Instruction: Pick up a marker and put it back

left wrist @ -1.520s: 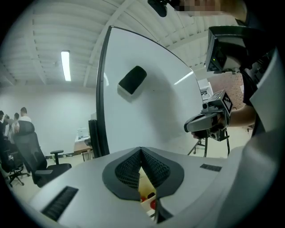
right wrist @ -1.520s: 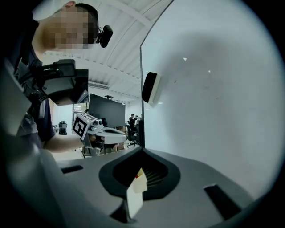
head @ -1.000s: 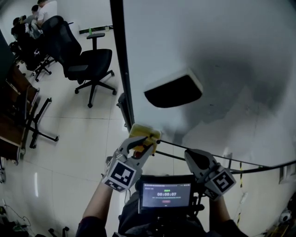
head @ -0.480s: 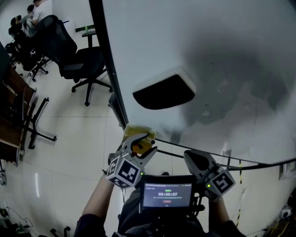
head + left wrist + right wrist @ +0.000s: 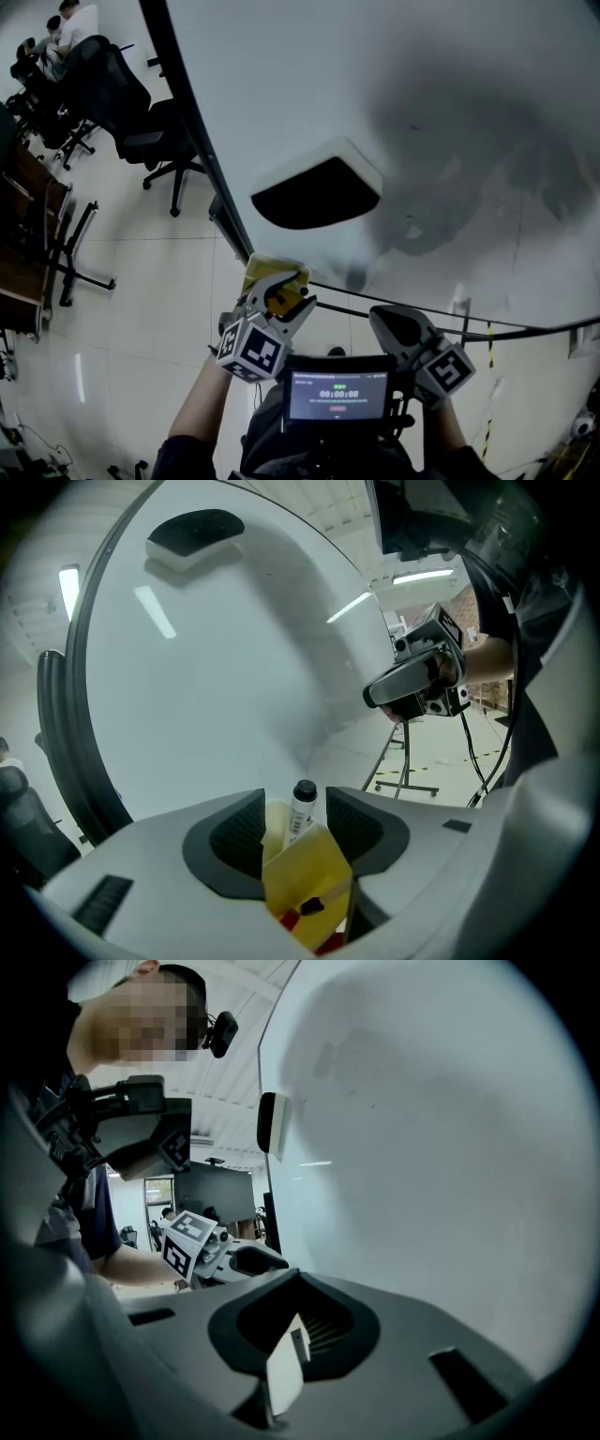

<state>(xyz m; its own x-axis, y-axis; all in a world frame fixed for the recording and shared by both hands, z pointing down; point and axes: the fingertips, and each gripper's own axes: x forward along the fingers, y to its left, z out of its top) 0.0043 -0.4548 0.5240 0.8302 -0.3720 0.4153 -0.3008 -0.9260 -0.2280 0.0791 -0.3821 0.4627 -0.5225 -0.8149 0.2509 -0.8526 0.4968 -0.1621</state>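
A yellow holder [image 5: 270, 270] [image 5: 305, 878] hangs at the lower left edge of the whiteboard [image 5: 441, 103]. A white marker with a black cap [image 5: 302, 808] stands upright in it. My left gripper [image 5: 284, 298] [image 5: 295, 822] is open around the holder. Its jaws have just spread wide and eased in slightly, and the marker stands between the pads with a gap on each side. My right gripper [image 5: 396, 325] [image 5: 295, 1330] hovers to the right, just below the board's bottom rail, shut and holding nothing. It also shows in the left gripper view [image 5: 412, 682].
A black eraser [image 5: 319, 192] [image 5: 192, 534] clings to the whiteboard above the grippers. A small screen [image 5: 337, 394] sits on the rig at my chest. Office chairs [image 5: 141, 122] and seated people [image 5: 66, 23] are on the tiled floor to the far left.
The left jaws have opened away from the marker in the yellow holder, and that gripper has sunk a little. The right gripper has stayed in place.
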